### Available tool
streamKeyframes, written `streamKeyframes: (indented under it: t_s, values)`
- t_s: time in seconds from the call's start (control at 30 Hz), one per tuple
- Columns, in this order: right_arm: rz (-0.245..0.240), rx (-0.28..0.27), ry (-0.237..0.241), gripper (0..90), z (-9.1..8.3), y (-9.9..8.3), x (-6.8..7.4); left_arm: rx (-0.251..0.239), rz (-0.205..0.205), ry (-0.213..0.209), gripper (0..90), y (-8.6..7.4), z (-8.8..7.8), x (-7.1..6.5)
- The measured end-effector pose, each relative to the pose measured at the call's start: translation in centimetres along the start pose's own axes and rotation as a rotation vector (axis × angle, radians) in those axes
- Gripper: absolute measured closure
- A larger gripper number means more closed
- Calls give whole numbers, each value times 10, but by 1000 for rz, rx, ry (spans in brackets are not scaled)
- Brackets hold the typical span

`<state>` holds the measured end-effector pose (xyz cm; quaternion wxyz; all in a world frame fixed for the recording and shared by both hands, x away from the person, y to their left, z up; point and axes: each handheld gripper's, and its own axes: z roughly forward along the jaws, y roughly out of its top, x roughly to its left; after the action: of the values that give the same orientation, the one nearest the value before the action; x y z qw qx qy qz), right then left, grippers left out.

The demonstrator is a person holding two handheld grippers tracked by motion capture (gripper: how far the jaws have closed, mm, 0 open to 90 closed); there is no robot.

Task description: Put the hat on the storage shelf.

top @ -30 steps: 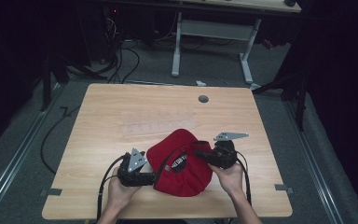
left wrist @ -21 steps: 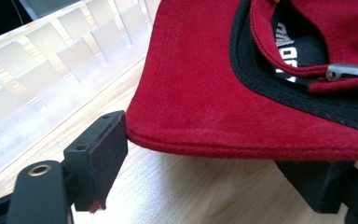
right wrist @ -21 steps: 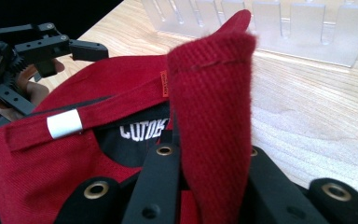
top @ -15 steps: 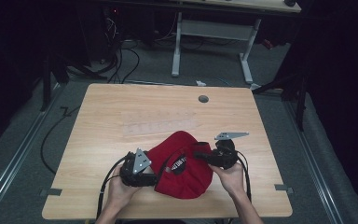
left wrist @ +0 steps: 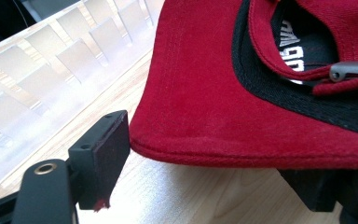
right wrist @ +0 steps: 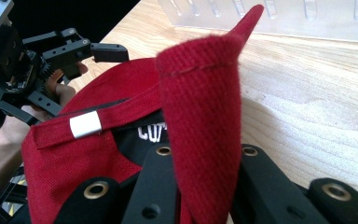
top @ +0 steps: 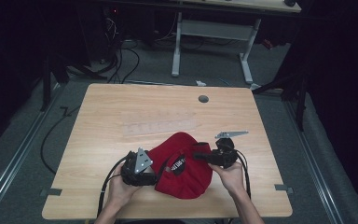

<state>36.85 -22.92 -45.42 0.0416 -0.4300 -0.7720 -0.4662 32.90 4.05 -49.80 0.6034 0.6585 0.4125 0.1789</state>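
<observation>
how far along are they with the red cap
Done so far: the right gripper is clamped on a fold of the red cap, which lies upside down on the wooden table with its black lining showing. In hand: the left gripper is open with the cap's brim edge between its jaws, not yet pinched. Left: closing on the brim, then any move, perhaps toward the clear plastic rack behind.

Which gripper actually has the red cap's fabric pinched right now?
The right gripper: its jaws clamp a fold of the red cap. The left gripper stands open around the brim.
</observation>
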Motion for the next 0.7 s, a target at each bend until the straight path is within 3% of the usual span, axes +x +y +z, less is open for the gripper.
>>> streamKeyframes:
  t_s: [0.3,0.43,0.5,0.57,0.7]
  values:
    - [0,3,-7,851,4,1,-2,11,12,-16,244,0,0,-1]
    - [-1,19,-4,852,10,1,-2,23,27,-24,338,-2,0,-1]
    - [5,21,51,852,12,1,-3,22,43,-29,364,-1,1,-3]
    - [-7,26,38,852,14,2,1,27,55,-45,432,1,1,-5]
    - [-12,20,48,847,11,2,0,42,52,-72,486,3,-1,-6]
